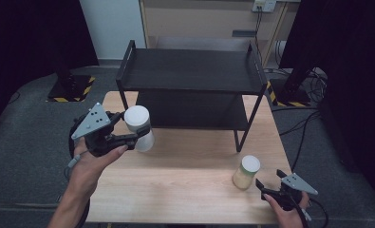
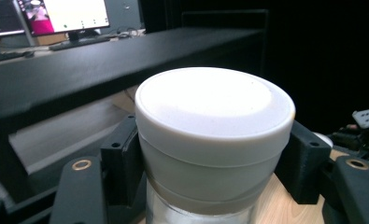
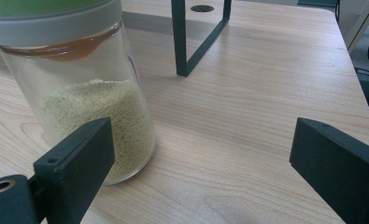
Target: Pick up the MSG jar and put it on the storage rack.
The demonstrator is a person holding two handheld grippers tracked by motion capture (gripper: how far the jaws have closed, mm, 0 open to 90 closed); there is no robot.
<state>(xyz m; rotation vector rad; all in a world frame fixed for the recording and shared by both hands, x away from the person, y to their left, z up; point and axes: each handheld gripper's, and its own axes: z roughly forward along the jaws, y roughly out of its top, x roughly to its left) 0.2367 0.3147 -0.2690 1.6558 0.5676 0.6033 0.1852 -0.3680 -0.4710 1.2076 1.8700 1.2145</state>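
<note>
On the left, your left gripper (image 1: 138, 134) is clamped on the white-lidded jar (image 1: 139, 127), its jaws pressing the jar from both sides just under the lid (the left gripper view has the pads tight against the jar's wall below the white cap). The jar is held off the wooden table (image 1: 185, 190), in front of the black two-tier shelf (image 1: 190, 71) and near its left front leg. The step in hand looks like carrying this jar to the shelf — the upper deck sits higher and farther back than the jar, so your next move would call for more lift and then a forward reach, keeping the jar upright and clear of the deck's front rim. Moving right, the second jar (image 1: 246, 172), with a pale lid and yellowish grains inside, stands on the table near the right front leg. Your right gripper (image 1: 269, 189) rests just beside it, jaws spread wide and holding nothing — the jar is off to one side, not between them.
</note>
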